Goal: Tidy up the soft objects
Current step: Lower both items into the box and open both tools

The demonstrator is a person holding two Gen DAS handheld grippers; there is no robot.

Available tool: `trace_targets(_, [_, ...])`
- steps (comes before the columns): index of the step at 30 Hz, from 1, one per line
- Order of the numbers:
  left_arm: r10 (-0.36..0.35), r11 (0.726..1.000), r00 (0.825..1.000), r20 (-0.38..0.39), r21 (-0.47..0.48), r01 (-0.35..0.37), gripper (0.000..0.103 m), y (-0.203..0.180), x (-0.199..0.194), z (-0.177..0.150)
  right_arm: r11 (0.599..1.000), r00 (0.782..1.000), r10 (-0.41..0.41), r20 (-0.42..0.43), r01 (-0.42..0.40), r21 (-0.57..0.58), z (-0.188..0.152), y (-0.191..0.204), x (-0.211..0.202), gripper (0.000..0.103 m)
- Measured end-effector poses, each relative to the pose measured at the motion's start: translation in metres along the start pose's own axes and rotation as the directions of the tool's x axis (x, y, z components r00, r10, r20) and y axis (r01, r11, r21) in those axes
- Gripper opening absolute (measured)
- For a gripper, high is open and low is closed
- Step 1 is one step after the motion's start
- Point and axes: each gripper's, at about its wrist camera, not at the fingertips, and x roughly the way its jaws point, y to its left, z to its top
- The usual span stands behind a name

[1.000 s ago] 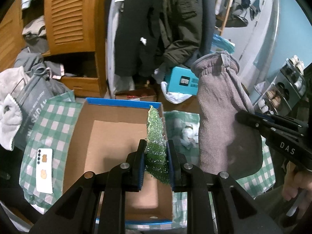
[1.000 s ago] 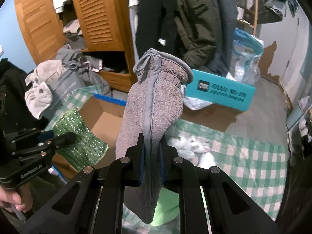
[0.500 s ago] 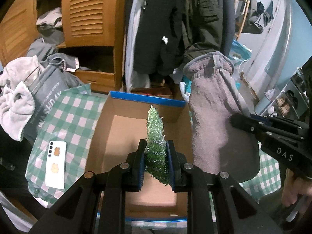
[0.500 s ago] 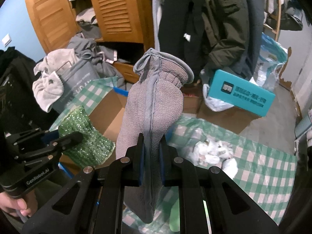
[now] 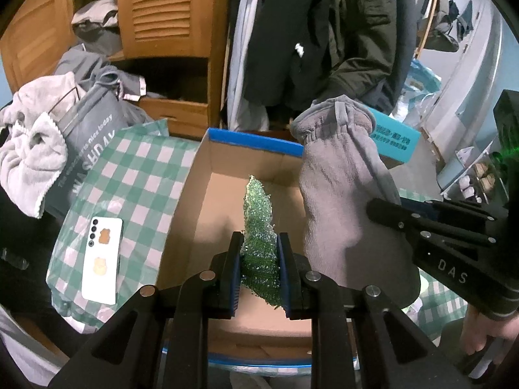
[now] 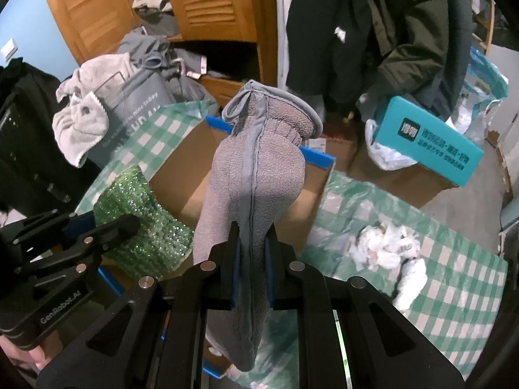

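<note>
Left to right. The phone (image 5: 101, 261) lies on the checked cloth (image 5: 139, 175) at nine o'clock of the cardboard box (image 5: 198, 201). The left gripper (image 5: 259, 272) clenches the green scrubber (image 5: 259, 227) on edge over the open box, probably so it can drop straight inside. At three o'clock, the right gripper (image 6: 252, 269) pinches the grey mitt (image 6: 259, 168) by its seam, cuff up, hanging above the box's right wall, apparently for the same deposit.

A white phone (image 5: 101, 257) lies face down on the green checked cloth (image 5: 139, 175). A teal box (image 6: 428, 144) sits beyond it; dark coats (image 5: 324, 32) hang beside louvred wooden doors (image 5: 165, 9). Crumpled white tissue (image 6: 386, 246) rests on the cloth.
</note>
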Motion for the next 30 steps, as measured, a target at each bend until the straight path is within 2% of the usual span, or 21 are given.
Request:
trace_targets(7, [0.014,1.000,1.000,-0.019,-0.011,-0.014,0.021,0.004,0.005,-0.001,1.000,0.999,0.017,-0.035,-0.017,0.005,-0.001,0.006,0.015,0.012])
trace_targets(10, [0.023,0.999,1.000,-0.021,-0.028,-0.023,0.031,0.007,0.007,-0.001,1.000,0.999,0.027,-0.041,-0.027,0.015,-0.001,0.006,0.019,0.013])
trace_targets(14, [0.025,0.999,0.999,-0.022,-0.038,-0.025,0.042,0.009,0.008,-0.002,0.999,0.998,0.044,-0.054,-0.043,0.028,-0.001,0.006,0.023,0.030])
trace_targets(16, [0.028,0.999,0.999,-0.021,-0.037,-0.029,0.043,0.009,0.008,-0.002,0.999,0.999,0.029,-0.046,-0.028,0.033,-0.002,0.004,0.022,0.050])
trace_targets(20, [0.021,0.999,1.000,-0.019,-0.034,-0.022,0.049,0.007,0.007,-0.002,0.999,0.999,0.007,-0.037,-0.005,0.044,-0.001,-0.002,0.017,0.052])
trace_targets(24, [0.020,1.000,1.000,-0.014,-0.016,-0.020,0.051,0.002,0.006,-0.003,0.998,0.999,-0.004,-0.033,0.006,0.064,-0.002,-0.010,0.013,0.060])
trace_targets(30, [0.023,1.000,1.000,-0.015,-0.002,-0.023,0.052,-0.004,0.006,-0.003,0.996,0.999,-0.020,-0.031,0.022,0.087,-0.006,-0.020,0.007,0.060])
